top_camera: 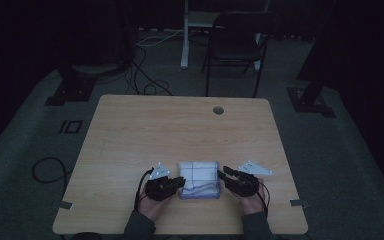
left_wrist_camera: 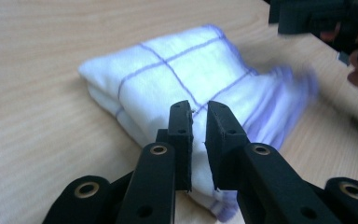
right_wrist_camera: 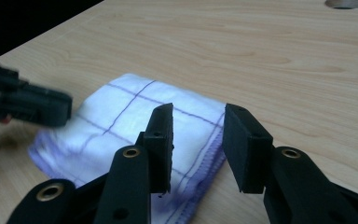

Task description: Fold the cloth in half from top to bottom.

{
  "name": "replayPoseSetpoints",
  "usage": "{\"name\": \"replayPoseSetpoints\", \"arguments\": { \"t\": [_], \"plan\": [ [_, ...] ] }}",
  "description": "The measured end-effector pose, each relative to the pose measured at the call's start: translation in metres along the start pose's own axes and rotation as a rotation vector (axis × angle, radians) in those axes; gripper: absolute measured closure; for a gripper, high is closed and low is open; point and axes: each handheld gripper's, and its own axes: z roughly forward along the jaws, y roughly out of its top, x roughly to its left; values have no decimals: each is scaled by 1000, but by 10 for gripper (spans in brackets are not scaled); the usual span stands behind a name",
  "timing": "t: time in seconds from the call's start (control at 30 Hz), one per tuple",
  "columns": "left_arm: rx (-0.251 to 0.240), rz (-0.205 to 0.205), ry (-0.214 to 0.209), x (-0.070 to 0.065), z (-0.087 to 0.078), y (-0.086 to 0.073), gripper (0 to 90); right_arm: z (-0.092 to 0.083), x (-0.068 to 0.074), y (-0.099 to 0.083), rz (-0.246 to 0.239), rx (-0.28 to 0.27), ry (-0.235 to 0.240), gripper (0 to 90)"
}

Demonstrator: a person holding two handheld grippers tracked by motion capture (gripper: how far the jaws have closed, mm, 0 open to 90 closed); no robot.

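A folded white cloth [top_camera: 198, 179] with thin purple lines lies on the worktop [top_camera: 180, 130] near its front edge, between the left tool [top_camera: 179, 183] and the right tool [top_camera: 226, 176]. The high view is too dim to show either gap. The gripper views show both parted and holding nothing, the left narrowly, while the cloth's far end blurs.

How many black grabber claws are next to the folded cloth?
2. The left gripper is at the folded cloth's left edge; the right gripper is at its right edge. Both have their jaws apart.
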Motion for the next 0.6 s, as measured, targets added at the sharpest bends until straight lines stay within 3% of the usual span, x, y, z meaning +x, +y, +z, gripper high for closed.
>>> {"name": "replayPoseSetpoints", "arguments": {
  "t": [0.27, 0.37, 0.6],
  "plan": [
    [6, 6, 11, 1, -7, -8, 797, -3, -12, 2, 5, 19, -25, 605],
    [-3, 6, 26, 5, -11, -6, 790, -4, -20, 2, -8, 35, -55, 601],
    [-4, 20, 106, 21, -19, -4, 769, -6, -35, -1, -17, 62, -114, 595]
  ]
}}
